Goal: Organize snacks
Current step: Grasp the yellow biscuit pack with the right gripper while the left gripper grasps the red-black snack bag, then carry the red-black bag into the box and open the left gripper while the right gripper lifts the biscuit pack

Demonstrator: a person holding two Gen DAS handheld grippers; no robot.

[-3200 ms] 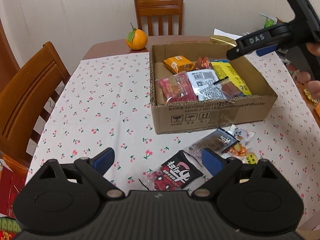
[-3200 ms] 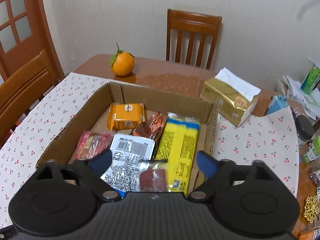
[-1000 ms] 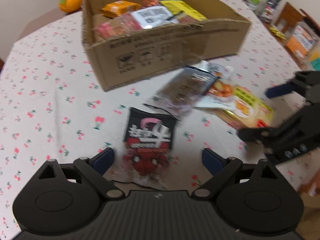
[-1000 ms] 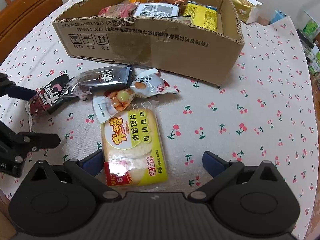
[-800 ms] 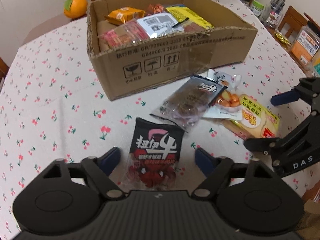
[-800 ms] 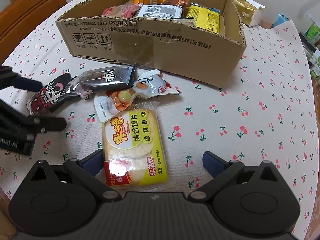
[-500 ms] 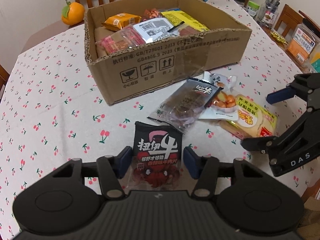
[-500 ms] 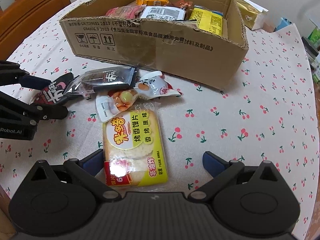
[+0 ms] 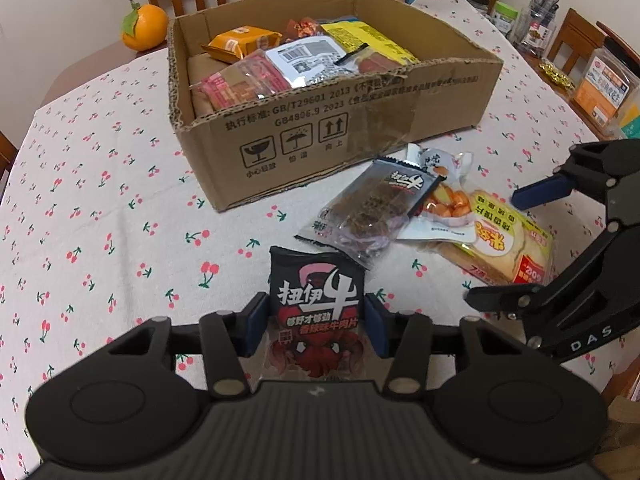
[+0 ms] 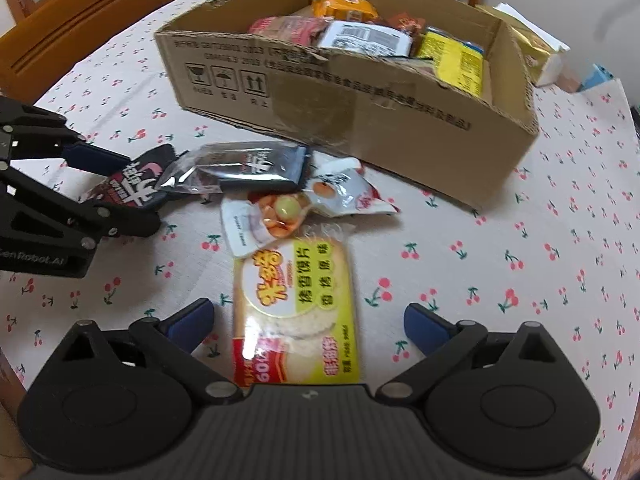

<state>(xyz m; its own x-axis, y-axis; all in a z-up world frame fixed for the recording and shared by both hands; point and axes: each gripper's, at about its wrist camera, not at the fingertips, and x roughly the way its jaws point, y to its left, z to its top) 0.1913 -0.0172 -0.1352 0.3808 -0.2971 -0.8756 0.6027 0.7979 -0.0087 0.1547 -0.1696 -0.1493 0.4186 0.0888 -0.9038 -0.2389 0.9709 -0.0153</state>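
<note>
left tool (image 9: 316, 322): jaws closing, pads against both side edges of the black beef-jerky packet (image 9: 317, 300), lying on the surface near the camera.
right tool (image 10: 308, 320): jaws wide, closing, astride the yellow toast-slice pack (image 10: 298, 312); no contact yet.
pack axis: long side runs near to far, along the tool.
cardboard box (image 9: 340, 128): farther off, beyond the loose snacks.
pose: both tools pitched steeply down.

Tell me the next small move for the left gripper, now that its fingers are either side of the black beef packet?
Probably finish the squeeze, then lift. The left gripper is closing with the black beef packet between its fingers, flat on the tablecloth, and the cardboard box sits open just beyond.
</note>
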